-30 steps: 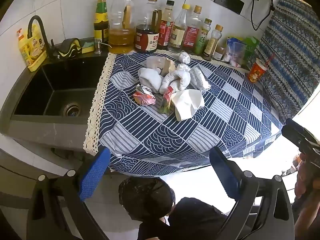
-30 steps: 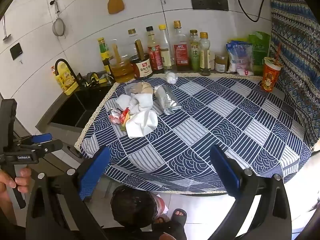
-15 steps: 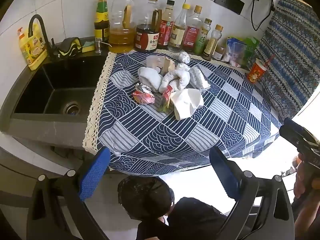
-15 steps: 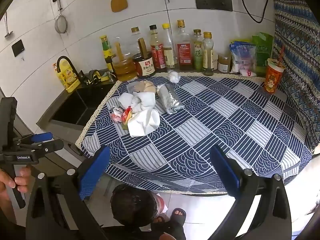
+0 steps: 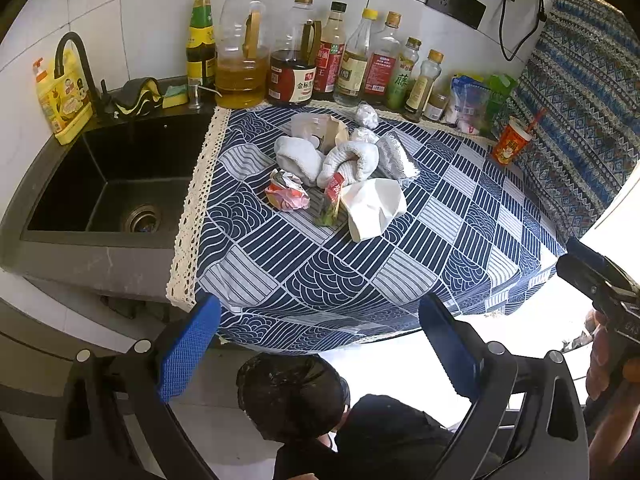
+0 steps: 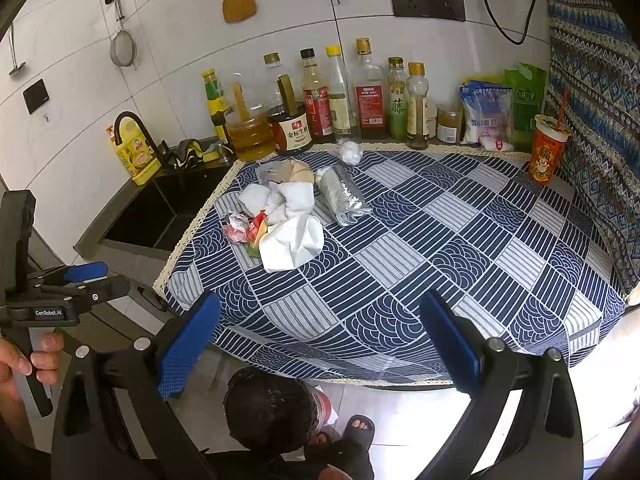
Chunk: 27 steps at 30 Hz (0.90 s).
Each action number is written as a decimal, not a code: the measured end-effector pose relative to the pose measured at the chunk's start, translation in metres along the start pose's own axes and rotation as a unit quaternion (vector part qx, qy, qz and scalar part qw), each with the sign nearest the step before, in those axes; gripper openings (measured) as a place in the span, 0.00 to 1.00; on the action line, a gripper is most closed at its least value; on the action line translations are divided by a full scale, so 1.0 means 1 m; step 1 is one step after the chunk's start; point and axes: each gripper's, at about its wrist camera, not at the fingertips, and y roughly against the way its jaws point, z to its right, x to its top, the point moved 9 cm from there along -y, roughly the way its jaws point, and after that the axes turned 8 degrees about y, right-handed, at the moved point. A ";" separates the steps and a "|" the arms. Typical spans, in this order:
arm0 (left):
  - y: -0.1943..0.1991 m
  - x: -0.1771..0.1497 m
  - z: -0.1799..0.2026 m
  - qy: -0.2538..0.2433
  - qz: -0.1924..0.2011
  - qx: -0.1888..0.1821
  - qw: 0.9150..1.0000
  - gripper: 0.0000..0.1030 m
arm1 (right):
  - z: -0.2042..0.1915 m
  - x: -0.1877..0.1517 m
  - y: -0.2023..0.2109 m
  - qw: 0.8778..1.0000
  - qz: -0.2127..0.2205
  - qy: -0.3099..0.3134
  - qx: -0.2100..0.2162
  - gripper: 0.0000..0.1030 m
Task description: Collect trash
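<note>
Both the left tongs point(image 5: 319, 344) and the right tongs point(image 6: 319, 344) hang wide open and empty, held high and short of the counter point(image 6: 460, 248) with its blue patterned cloth. The trash pile point(image 5: 340, 172), made of crumpled white paper, a red wrapper and a foil wad, lies near the counter's left edge just beside the black sink point(image 5: 108, 184). A row of bottles point(image 5: 320, 56) lines the wall behind it, a red cup point(image 6: 548, 148) stands well apart on the right, and a person's head point(image 5: 290, 394) shows below the counter edge.
</note>
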 end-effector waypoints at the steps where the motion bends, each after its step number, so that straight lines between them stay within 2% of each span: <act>1: 0.000 -0.001 0.000 -0.001 0.001 0.001 1.000 0.93 | 0.000 -0.001 0.000 1.000 -0.001 0.002 0.001 0.96; 27: 0.000 -0.002 0.000 -0.002 0.000 -0.001 1.000 0.93 | -0.008 -0.005 -0.009 1.000 -0.011 -0.002 0.002 0.96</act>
